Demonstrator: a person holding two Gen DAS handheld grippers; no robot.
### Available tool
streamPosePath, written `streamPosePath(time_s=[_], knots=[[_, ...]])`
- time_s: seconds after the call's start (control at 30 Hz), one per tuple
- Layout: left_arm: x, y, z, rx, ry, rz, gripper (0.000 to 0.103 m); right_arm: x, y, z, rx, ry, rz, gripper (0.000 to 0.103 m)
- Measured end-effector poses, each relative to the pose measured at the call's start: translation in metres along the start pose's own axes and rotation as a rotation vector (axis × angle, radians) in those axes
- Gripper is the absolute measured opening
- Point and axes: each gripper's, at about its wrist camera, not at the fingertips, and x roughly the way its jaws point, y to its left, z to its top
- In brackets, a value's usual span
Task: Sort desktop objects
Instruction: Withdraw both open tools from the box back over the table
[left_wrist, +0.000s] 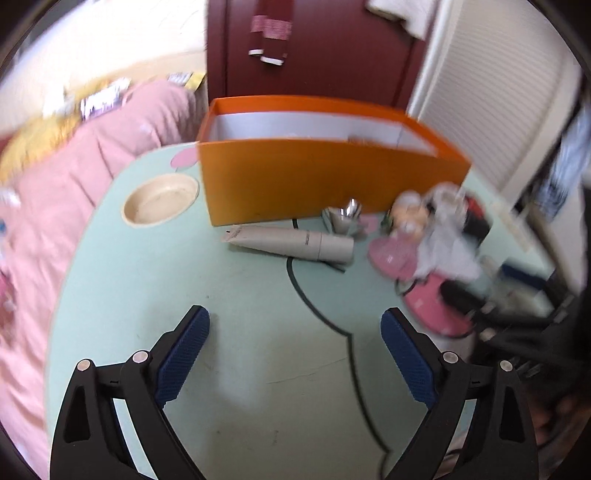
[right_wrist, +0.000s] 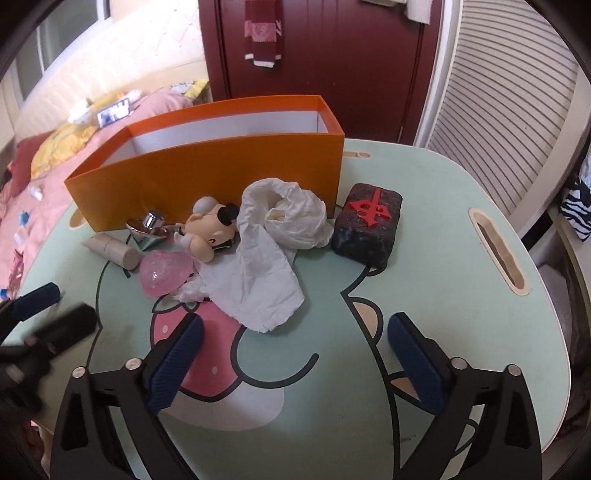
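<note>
Nearest, left gripper (left_wrist: 295, 332) and right gripper (right_wrist: 295, 341), both spread wide, nothing between the blue pads, poised over the mint table (right_wrist: 443, 258). Beyond, loose on the tabletop: crumpled white tissue (right_wrist: 269, 254), pink translucent piece (right_wrist: 164, 271), cartoon figurine (right_wrist: 207, 229), beige tube (left_wrist: 291, 243), shiny metal piece (right_wrist: 149, 225), dark block with a red character (right_wrist: 367, 225). Left of these, a shallow round bowl (left_wrist: 160, 199), seemingly empty. Farthest, open orange box (right_wrist: 207, 173) against the clutter; white inner walls visible, floor hidden, contents impossible to tell.
</note>
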Motion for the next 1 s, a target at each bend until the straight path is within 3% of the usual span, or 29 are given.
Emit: streamPosePath(time_s=[0.07, 0.47, 0.6, 0.83, 1.0], knots=[[0.004, -0.007, -0.001, 0.03, 0.008, 0.013, 0.103, 0.0, -0.001, -0.002, 0.0, -0.003, 0.0, 0.102], [0.007, -0.005, 0.002, 0.025, 0.008, 0.009, 0.103, 0.004, 0.0, -0.003, 0.007, -0.012, -0.004, 0.103], [0.007, -0.001, 0.007, 0.037, 0.056, -0.001, 0.103, 0.004, 0.0, -0.003, 0.006, -0.013, -0.003, 0.103], [0.004, 0.02, 0.017, -0.075, 0.066, -0.058, 0.103, 0.004, -0.001, -0.002, 0.008, -0.017, -0.002, 0.103], [0.006, 0.022, 0.031, -0.038, 0.026, 0.005, 0.103, 0.003, -0.001, -0.002, 0.008, -0.018, -0.001, 0.103]])
